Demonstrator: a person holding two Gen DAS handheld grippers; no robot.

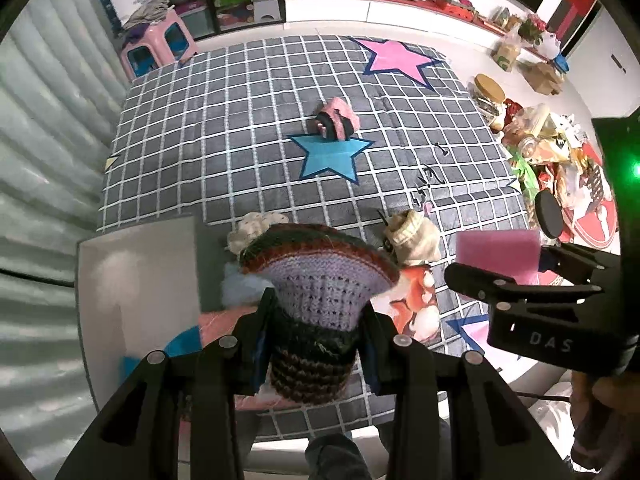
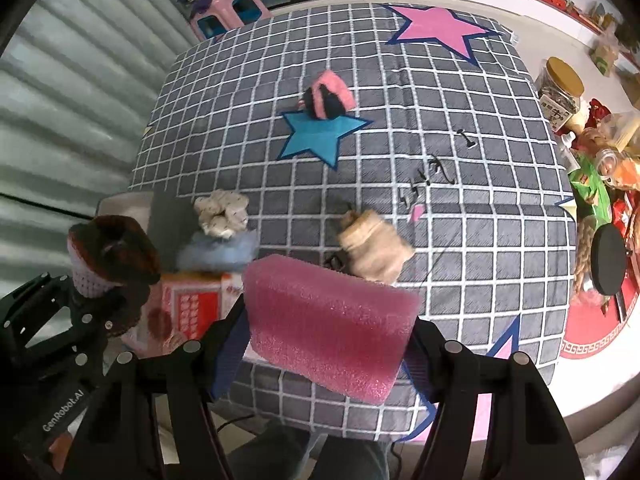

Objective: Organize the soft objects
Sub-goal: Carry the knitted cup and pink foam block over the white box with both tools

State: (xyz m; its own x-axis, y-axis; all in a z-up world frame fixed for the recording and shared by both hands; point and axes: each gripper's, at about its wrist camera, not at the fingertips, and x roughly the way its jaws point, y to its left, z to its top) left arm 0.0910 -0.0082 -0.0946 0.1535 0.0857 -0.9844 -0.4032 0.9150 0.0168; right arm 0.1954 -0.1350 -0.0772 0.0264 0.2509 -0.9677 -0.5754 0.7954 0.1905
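My left gripper is shut on a knitted sock roll, brown, green and lilac, held above the near left of the checked blanket. It also shows in the right wrist view. My right gripper is shut on a pink foam block, seen at the right in the left wrist view. On the blanket lie a pink-and-black roll, a beige roll, a spotted white roll and a pale blue fluffy item.
A white box stands at the near left, beside a red-and-white printed pack. Corrugated wall runs along the left. Jars and clutter crowd the floor at the right. A pink stool stands beyond the blanket.
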